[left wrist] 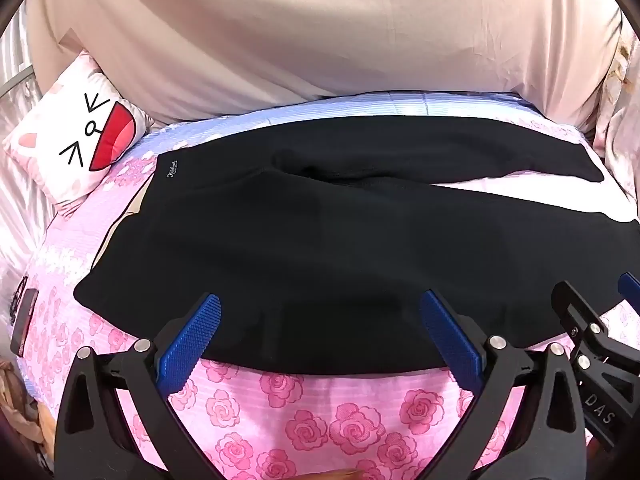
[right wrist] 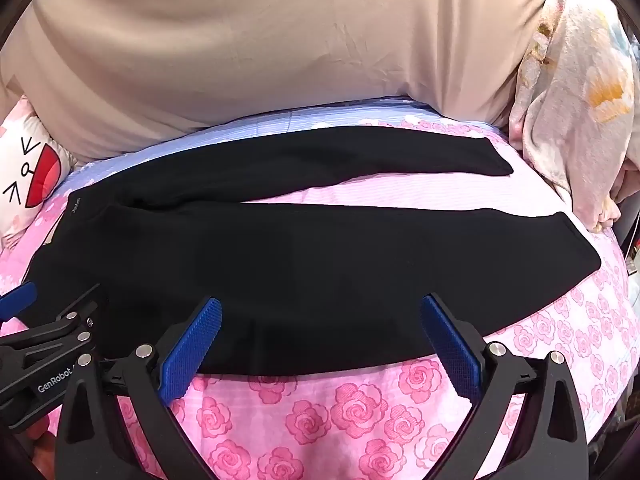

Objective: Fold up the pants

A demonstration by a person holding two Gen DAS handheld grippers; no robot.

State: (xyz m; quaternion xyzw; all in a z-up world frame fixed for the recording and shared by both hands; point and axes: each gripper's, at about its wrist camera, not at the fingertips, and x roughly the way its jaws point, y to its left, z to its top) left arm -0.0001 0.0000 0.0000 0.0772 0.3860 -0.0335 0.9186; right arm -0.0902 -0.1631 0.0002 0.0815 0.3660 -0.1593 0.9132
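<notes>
Both tools are spread wide and holding nothing. From my left camera, my left tool [left wrist: 320,320] hovers over the near edge of the black pants [left wrist: 340,248], its blue fingers [left wrist: 208,316] framing the dark cloth. My right tool [right wrist: 320,320] sits the same way in its own view, jaws apart above the near hem of the pants [right wrist: 300,264], just beside the left tool, whose body shows at the lower left of that view.

I see the pants lying flat across the bed, on a pink rose-printed cover [left wrist: 312,412]. The waistband end lies toward the left, with a small white label [left wrist: 173,169] near its far corner. The two legs run out to the right and split apart, so a strip of pale pink cover shows between them. The far leg [right wrist: 360,156] looks narrower than the near one [right wrist: 400,248], and its end lies short of the near leg's.

A white cushion with a cartoon face [left wrist: 76,140] rests at the left, near the waistband. Beige fabric [left wrist: 320,28] rises behind the bed. A crumpled flowered blanket [right wrist: 576,100] is piled at the right, near the leg ends.
</notes>
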